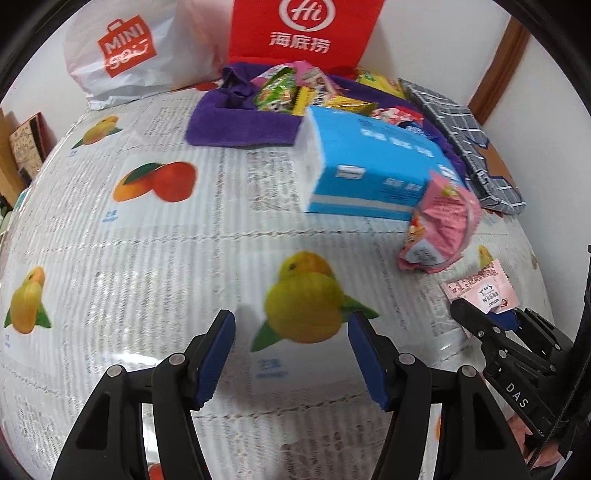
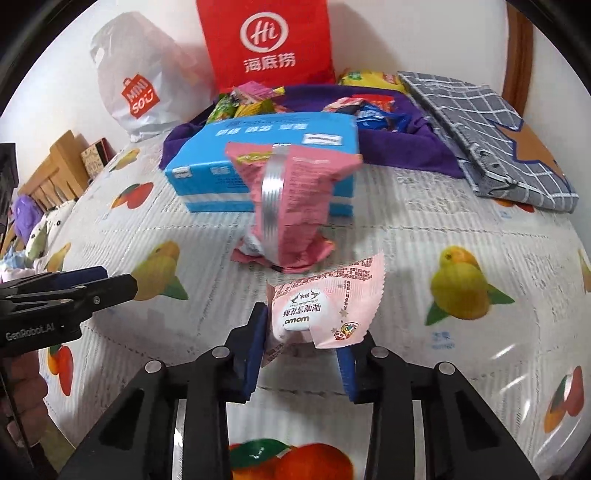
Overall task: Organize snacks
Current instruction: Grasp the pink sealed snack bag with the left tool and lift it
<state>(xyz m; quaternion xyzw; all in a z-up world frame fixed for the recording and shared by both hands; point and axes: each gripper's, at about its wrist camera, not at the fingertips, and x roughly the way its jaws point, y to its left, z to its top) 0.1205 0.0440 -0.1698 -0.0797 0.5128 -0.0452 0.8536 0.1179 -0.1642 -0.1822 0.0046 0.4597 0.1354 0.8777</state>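
Left gripper (image 1: 291, 354): jaws apart, empty, left of blue box (image 2: 266, 162). Right gripper (image 2: 301, 356): clamped on pale sachet (image 2: 325, 306), in front of box. Sachet looks light, crinkly, slippery, puffy; hold best at sealed edge, gently.

Left wrist: close above the counter (image 1: 147, 258), angled down, facing the red bag (image 1: 306, 29) at 12 o'clock. Right wrist: same pitch and heading, alongside. Shared: blue box (image 1: 369, 162), red bag, counter.
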